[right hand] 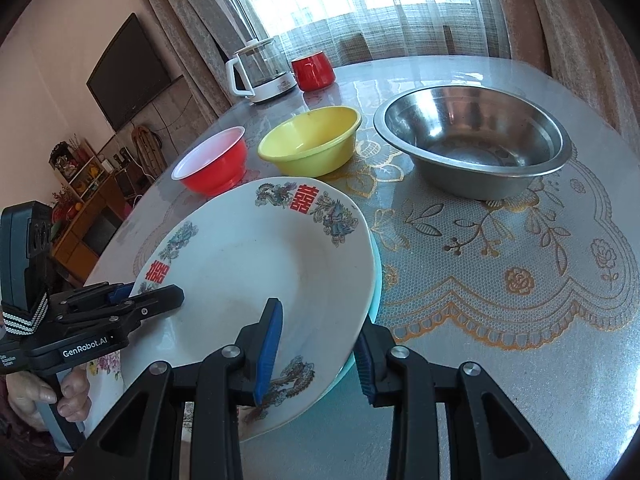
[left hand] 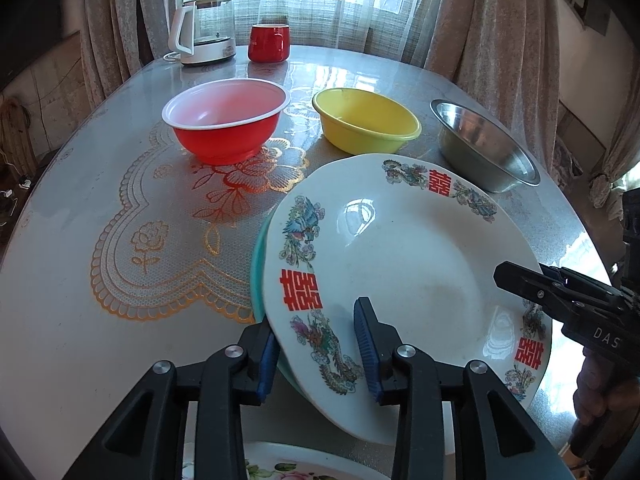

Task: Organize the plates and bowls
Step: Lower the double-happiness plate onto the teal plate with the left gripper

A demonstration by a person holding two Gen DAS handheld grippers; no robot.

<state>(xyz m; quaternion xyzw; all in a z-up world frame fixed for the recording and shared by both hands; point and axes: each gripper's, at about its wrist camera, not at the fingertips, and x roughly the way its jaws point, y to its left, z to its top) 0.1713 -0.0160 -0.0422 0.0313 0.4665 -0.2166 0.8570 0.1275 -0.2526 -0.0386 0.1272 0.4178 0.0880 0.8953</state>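
I've got the white plate point(left hand: 408, 280) up off the table point(left hand: 80, 320), one gripper on each side of it. It's a shallow white dish, glossy, with red double-happiness characters spaced around the rim and dragons and phoenixes painted between them in blue, green and pink. The well in the middle looks faintly scuffed and grey.

My left gripper point(left hand: 320, 348) straddles the rim on the plate's left side, one blue pad above the painted dragon, the other below the edge. Whether the pads actually press on the rim I cannot tell; there looks to be a sliver of room. My right gripper point(right hand: 314, 354) does the same on the opposite rim, one pad on top, one underneath, and again I cannot say if it pinches.

A teal plate point(left hand: 258, 264) sits right under the white one, only a thin crescent of it peeking out along the edge. They hang tilted over the near edge of the table.

Along the far side, left to right in the left wrist view: a red bowl point(left hand: 226, 120) with a white inside, a yellow bowl point(left hand: 366, 118), a steel bowl point(left hand: 486, 146). At the far edge stand a glass kettle point(left hand: 204, 30) and a red mug point(left hand: 269, 43). A flowered plate point(left hand: 280, 468) pokes in at the near edge beneath me.
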